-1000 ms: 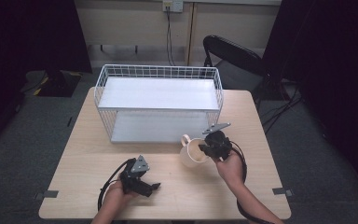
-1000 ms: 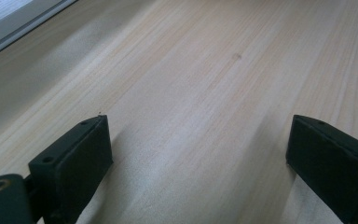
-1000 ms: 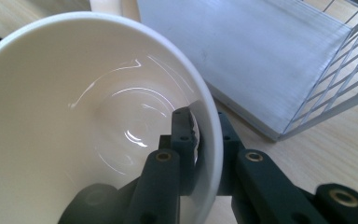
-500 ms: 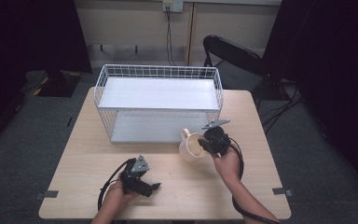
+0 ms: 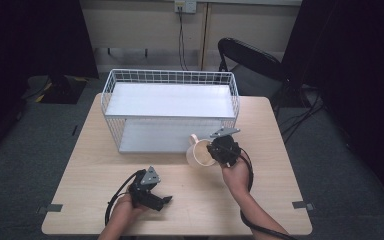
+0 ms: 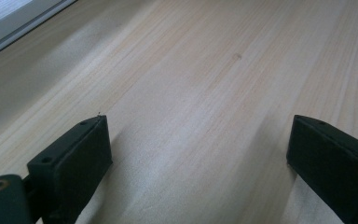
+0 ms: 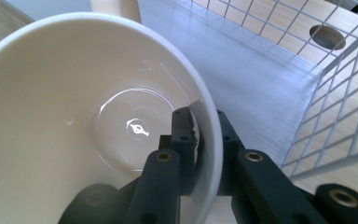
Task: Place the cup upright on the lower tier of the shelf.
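High view, near to far: the person's left hand [image 5: 125,207] rests on the table [image 5: 280,210] close to its near edge, left of centre, forearm entering from the bottom. It holds the left gripper [image 5: 164,201] low and roughly level, jaws pointing toward the right edge. Left gripper view: the two black jaws stand wide apart over bare wood, with nothing between them.

The right forearm runs up from the near edge to the right hand [image 5: 236,172], right of the table's centre, wrist bent so that the right gripper [image 5: 212,154] points left and slightly away from the person. Its grey plate faces upward. The jaws are clamped on the rim of a cream mug [image 5: 199,154], which is tipped on its side with its mouth toward the near edge and its handle toward the rack; whether it touches the table cannot be told. Right gripper view: one jaw lies inside the mug [image 7: 74,121], the other outside, pinching the wall.

Just beyond the mug stands a white wire rack [image 5: 170,77] with two shelves, occupying the far half of the table. The mug lies beside the right front corner of the lower shelf [image 5: 150,137].
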### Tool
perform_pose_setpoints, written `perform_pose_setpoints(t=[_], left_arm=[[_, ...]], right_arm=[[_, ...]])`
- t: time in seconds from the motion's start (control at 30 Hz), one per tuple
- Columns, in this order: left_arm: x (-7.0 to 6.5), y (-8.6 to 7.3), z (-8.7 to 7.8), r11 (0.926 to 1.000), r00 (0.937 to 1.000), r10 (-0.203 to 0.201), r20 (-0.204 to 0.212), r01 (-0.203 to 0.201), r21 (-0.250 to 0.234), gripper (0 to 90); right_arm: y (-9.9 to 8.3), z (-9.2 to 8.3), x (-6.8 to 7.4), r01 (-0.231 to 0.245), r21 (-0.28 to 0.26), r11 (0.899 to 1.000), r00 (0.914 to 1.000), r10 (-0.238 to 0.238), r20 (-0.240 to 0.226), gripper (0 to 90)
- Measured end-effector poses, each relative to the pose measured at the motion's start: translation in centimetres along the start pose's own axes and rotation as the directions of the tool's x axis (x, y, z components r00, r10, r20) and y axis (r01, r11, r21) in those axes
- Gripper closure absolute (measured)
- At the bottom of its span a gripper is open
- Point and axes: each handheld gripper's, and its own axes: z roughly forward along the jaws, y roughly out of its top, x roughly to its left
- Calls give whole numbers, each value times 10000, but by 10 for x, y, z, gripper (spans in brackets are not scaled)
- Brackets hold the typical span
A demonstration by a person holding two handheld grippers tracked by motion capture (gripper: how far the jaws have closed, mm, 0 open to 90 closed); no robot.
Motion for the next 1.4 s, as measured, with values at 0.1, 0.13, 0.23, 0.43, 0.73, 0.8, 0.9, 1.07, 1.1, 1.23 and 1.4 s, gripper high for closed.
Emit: perform_pose_setpoints(t=[0.1,0.13,0.23,0.43,0.73,0.8,0.9,1.07,1.1,1.23,1.4], left_arm=[[0,0,0,10000,10000,2,-2,-2,2,59],[0,0,0,10000,10000,-2,0,2,-1,59],[0,0,0,10000,10000,-2,0,2,-3,59],[0,0,0,10000,10000,-19,-17,19,5,57],[0,0,0,10000,10000,-28,-21,28,13,55],[0,0,0,10000,10000,-29,-20,30,12,55],[0,0,0,10000,10000,-33,-19,33,9,55],[0,0,0,10000,10000,-31,-19,32,14,55],[0,0,0,10000,10000,-36,-21,36,11,55],[0,0,0,10000,10000,-29,-20,29,15,55],[0,0,0,10000,10000,-31,-19,31,13,55]], right_arm=[[2,2,3,-12,-125,9999,10000,13,58,839],[2,2,3,-16,-159,9999,10000,17,63,839],[4,4,5,-75,-225,9997,9999,78,122,839],[5,8,7,-88,-396,9992,9994,101,322,839],[8,17,10,3,-807,9967,9970,60,778,839],[9,19,11,71,-823,9966,9967,-4,817,839],[10,22,13,73,-840,9964,9962,0,867,839],[12,27,14,131,-894,9959,9951,-42,988,839],[12,28,14,140,-932,9955,9944,-42,1053,839],[14,29,13,187,-1014,9947,9930,-67,1178,839],[14,32,14,222,-1089,9938,9892,-60,1463,839]])
